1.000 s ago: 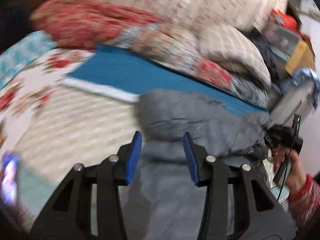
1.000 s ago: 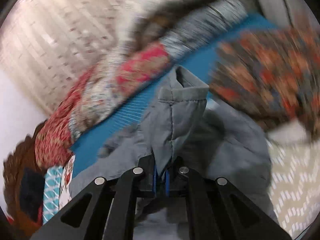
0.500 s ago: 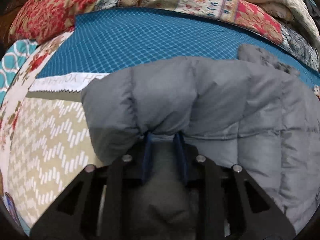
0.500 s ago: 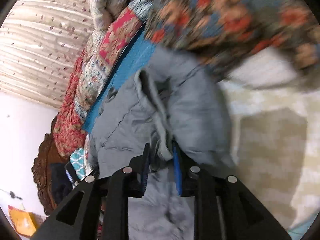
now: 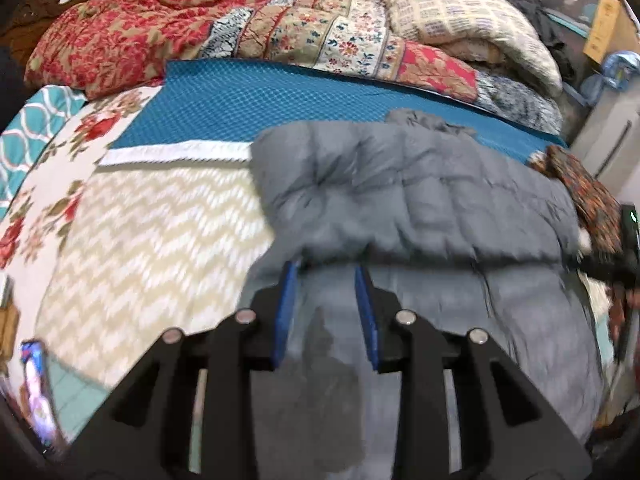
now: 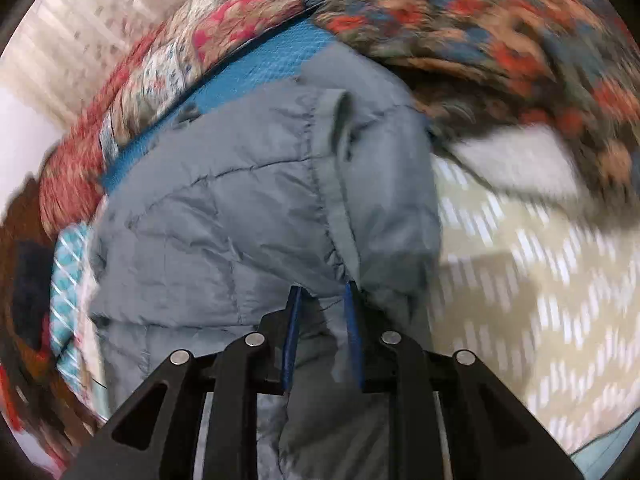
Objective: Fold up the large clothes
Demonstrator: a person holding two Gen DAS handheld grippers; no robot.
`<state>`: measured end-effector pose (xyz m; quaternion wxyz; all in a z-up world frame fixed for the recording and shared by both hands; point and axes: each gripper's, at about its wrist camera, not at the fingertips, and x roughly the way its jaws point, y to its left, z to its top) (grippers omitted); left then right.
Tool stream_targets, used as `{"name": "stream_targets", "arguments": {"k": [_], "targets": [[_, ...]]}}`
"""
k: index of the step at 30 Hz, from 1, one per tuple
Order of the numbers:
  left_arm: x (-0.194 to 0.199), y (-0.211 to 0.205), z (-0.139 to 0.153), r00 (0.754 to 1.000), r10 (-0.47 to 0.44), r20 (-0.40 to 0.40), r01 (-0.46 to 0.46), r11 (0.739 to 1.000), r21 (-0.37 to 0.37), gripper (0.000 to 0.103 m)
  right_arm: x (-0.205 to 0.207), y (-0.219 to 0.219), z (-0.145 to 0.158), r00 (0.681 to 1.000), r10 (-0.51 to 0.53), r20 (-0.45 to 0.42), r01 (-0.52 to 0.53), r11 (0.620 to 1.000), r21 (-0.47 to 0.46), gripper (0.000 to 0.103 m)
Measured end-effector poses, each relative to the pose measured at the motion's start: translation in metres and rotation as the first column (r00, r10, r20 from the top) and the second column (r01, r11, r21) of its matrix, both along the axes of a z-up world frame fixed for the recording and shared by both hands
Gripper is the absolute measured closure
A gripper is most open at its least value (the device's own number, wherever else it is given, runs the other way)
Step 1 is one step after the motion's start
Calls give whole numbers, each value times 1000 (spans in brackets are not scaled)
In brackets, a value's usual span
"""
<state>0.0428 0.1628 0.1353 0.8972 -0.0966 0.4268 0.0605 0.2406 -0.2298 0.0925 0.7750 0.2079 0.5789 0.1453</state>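
Observation:
A grey quilted puffer jacket [image 5: 420, 196] lies folded over on the bed; it also fills the right wrist view [image 6: 248, 216]. My left gripper [image 5: 326, 276] is open, its blue pads just in front of the jacket's folded edge, nothing between them. My right gripper [image 6: 322, 292] is open too, its pads parted right at the jacket's seam edge, with cloth lying under and between the fingers but not pinched.
The bed has a beige zigzag cover [image 5: 160, 232] and a teal mat [image 5: 280, 104]. Rolled floral quilts [image 5: 320, 36] and a pillow [image 5: 472, 20] line the far side. A dark floral cloth [image 6: 500, 40] lies right of the jacket. A phone [image 5: 36, 384] lies at lower left.
Both grippers have opened and let go of the jacket. The jacket's upper part now lies folded down on the bed, and the left gripper has pulled back a little.

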Motion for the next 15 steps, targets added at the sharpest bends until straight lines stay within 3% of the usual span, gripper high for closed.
{"name": "stream_targets", "arguments": {"k": [3, 6, 8, 11, 15], "targets": [[-60, 13, 11, 1000, -10, 22, 10, 1000, 9, 56, -27, -18, 32, 997, 12, 75, -20, 995, 102, 16], [-121, 26, 14, 1000, 10, 17, -10, 1000, 20, 53, -70, -38, 62, 985, 103, 140, -125, 980, 154, 18], [-158, 36, 11, 999, 39, 4, -39, 999, 8, 45, -99, -50, 73, 973, 173, 153, -198, 965, 172, 20], [-213, 47, -3, 996, 86, -25, -88, 994, -68, 42, -158, -72, 73, 941, 305, 150, -326, 934, 149, 23], [-256, 38, -29, 993, 101, -62, -110, 978, -175, 41, -200, -91, 49, 921, 381, 80, -387, 917, 99, 27]]}}
